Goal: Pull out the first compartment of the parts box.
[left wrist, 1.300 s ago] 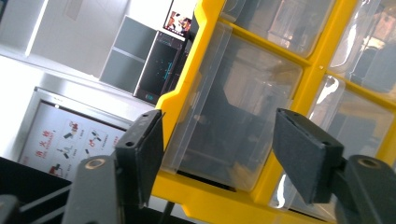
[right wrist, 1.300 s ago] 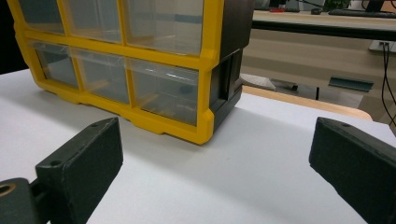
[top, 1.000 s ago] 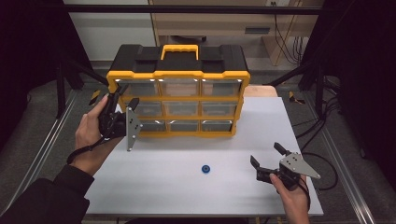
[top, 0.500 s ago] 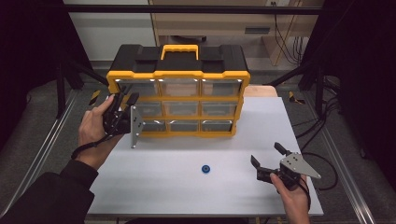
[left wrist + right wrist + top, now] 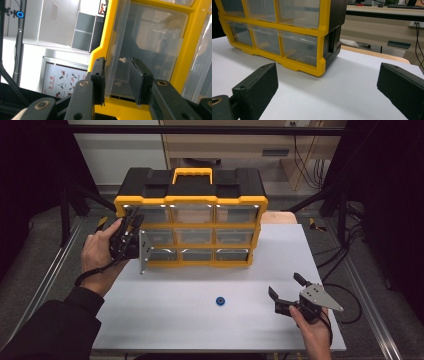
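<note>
From above, my left gripper (image 5: 134,220) is at the top left drawer (image 5: 150,213) of the yellow cabinet (image 5: 192,200), left of centre; my right gripper (image 5: 285,290) rests spread at lower right, near a blue disc (image 5: 219,300) on the table (image 5: 165,310).

Left gripper view: my jaws have just been closing around the drawer's (image 5: 150,45) clear lip at centre; I cannot tell if the pads press.

Right gripper view: jaws wide, the cabinet (image 5: 322,50) upper left.

Drawer cabinet (image 5: 192,215) stands at the table's (image 5: 200,330) far edge, left of centre. Left gripper (image 5: 131,227) is at the cabinet's front left corner, jaws straddling the top-left drawer's (image 5: 140,45) front lip. Small disc (image 5: 219,300) lies on the table before the cabinet; right gripper (image 5: 285,292) sits right of it, near the front right corner
</note>
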### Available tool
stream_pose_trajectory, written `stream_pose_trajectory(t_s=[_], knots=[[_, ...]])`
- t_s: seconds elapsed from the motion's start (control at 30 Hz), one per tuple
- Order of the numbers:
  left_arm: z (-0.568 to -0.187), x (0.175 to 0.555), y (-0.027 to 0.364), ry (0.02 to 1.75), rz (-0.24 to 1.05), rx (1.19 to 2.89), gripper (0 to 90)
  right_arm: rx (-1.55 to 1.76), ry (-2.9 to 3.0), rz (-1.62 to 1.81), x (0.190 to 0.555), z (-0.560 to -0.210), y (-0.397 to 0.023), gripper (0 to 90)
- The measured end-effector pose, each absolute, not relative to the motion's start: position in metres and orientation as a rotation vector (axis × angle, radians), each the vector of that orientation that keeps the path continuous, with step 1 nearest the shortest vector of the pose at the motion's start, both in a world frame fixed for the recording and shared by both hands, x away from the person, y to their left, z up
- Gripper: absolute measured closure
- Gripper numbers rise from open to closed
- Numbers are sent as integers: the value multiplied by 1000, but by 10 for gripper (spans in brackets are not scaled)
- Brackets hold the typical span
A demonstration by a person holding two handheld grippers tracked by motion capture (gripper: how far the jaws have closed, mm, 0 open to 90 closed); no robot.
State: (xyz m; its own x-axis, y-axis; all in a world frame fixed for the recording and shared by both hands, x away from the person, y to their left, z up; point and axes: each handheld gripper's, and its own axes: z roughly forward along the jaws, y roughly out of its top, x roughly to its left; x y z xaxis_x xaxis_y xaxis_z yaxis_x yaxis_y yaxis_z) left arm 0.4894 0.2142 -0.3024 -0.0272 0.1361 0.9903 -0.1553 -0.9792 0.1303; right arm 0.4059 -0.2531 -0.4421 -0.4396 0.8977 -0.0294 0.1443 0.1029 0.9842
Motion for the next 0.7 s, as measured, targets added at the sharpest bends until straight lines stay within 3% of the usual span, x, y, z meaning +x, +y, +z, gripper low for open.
stream_pose_trajectory(t_s=[0.7], knots=[[-305, 497, 217, -16, 2133, 2051, 697, 1039, 1696, 1400, 405, -442, -253, 38]])
